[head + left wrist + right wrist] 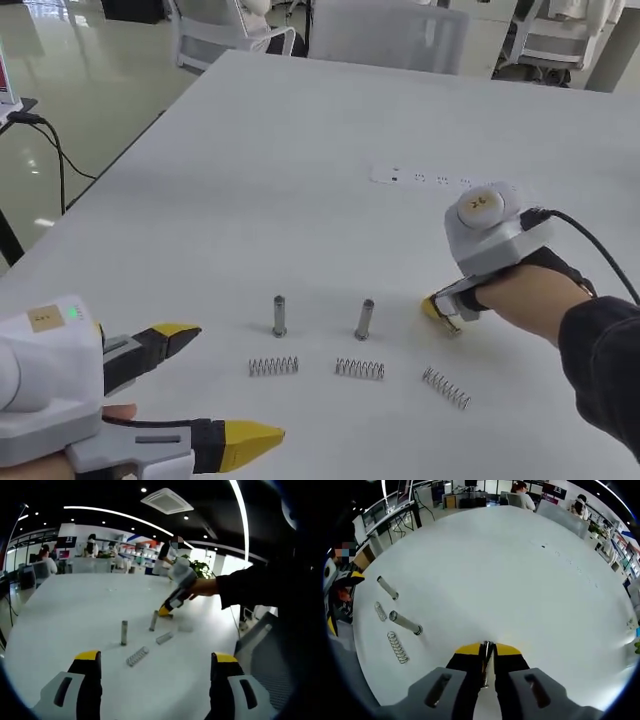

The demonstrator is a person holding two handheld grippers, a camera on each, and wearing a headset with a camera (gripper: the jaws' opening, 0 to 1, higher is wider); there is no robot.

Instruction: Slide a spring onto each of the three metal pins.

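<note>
A: L gripper (215, 385)?
B: Low left in head view. Jaws wide apart, nothing between. Over white table (300, 150).
A: R gripper (441, 308)?
B: Tips down at table, right of pins. Jaws pinched on thin metal piece (485, 672); maybe 3rd pin, can't tell.
A: Pins, springs?
B: Left pin (279, 316), mid pin (365, 319) upright. Left spring (273, 366), mid spring (359, 369), right spring (445, 387) flat in a row, just in front, apart from pins.

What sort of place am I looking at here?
Probably an open-plan office or lab: a large white table, office chairs behind it, seated people beyond, and a ceiling air-conditioning unit.
</note>
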